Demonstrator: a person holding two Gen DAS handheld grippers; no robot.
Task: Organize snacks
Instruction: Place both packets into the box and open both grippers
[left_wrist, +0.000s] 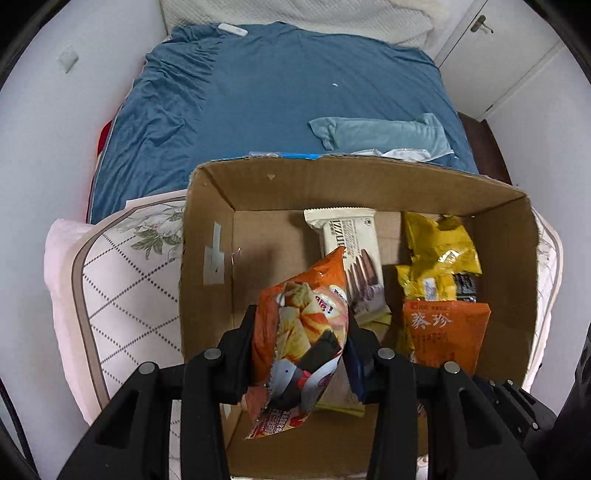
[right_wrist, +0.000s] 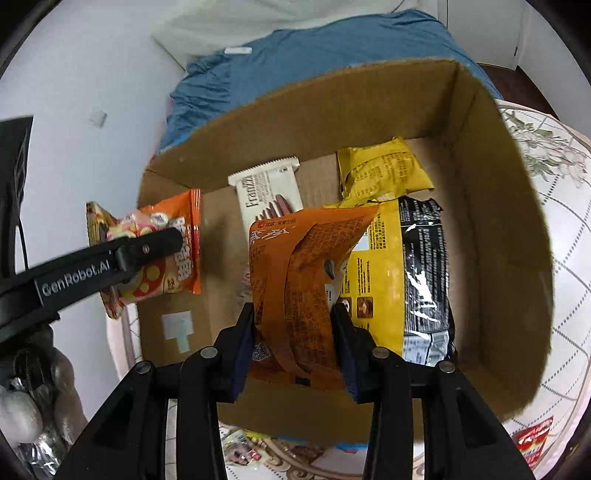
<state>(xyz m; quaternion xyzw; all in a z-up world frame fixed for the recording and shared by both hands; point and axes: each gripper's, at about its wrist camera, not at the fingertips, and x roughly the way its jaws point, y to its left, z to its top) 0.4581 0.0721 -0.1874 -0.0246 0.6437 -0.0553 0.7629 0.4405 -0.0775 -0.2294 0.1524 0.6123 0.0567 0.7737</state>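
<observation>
Small white-walled room, a bed (left_wrist: 280, 96) under a blue sheet, a quilted floral cover (left_wrist: 122, 280) at its near end. On that cover, an open cardboard box (left_wrist: 207, 236), mouth up, flaps gone or folded.

Inside, flat on the bottom: a cream biscuit pack (left_wrist: 351, 240), long axis running from far wall toward the near one; beside it at the right, a crumpled yellow packet (left_wrist: 439, 247) and a yellow-and-black pack (right_wrist: 413, 280), lengthwise the same way.

Left gripper (left_wrist: 301, 343) over the box's near left part, jaws clamped on an orange snack bag (left_wrist: 303, 325), long axis roughly upright in the wrist view, top corner tilted toward the far wall, lower end hanging behind the jaws. Seen from the right wrist, held just at the box's left wall (right_wrist: 173, 177).

Right gripper (right_wrist: 293, 332) above the box middle, jaws closed on an orange tea packet (right_wrist: 295, 288), creased lengthwise, long axis along the fingers, far end fanned out over the biscuit pack and the yellow-and-black pack.

More wrappers (right_wrist: 240, 446) on the cover in front of the box.
</observation>
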